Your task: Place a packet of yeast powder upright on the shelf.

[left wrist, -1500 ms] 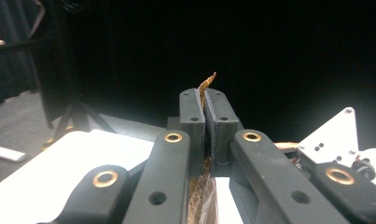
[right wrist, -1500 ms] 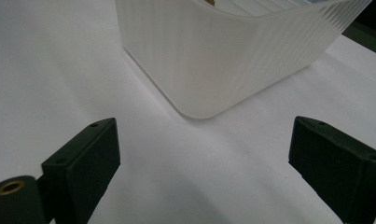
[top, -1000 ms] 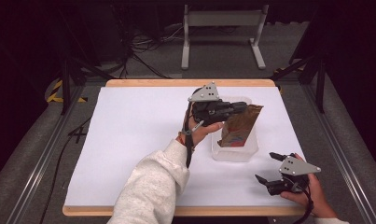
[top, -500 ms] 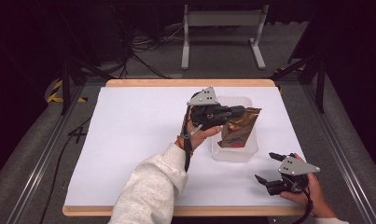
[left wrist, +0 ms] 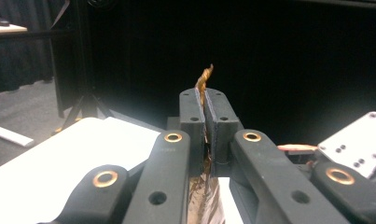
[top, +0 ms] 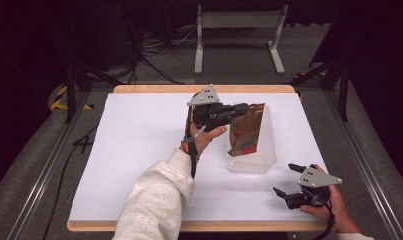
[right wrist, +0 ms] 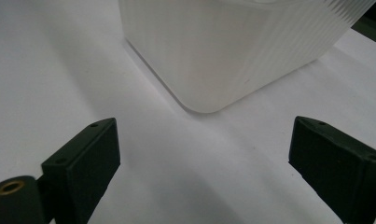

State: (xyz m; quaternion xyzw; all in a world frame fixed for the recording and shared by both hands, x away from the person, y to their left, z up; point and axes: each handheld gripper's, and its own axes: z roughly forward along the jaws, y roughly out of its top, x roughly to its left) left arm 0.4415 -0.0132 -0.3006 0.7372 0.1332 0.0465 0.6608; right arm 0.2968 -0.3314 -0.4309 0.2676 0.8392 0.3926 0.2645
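Lifted slightly and swung more upright since the earlier frame, the brown foil pouch [top: 247, 129] now stands in the clear plastic tub [top: 267, 156], right of the worktop's [top: 139, 145] centre. Its top edge is pinched in the left claw [top: 243, 107], whose jaws are clamped tight on the crinkled foil [left wrist: 204, 80] with no gap showing. At the near right corner, the right claw [top: 287, 180] rests low over the white surface, jaws spread wide and holding nothing, pointing toward the tub's near corner [right wrist: 209, 70].
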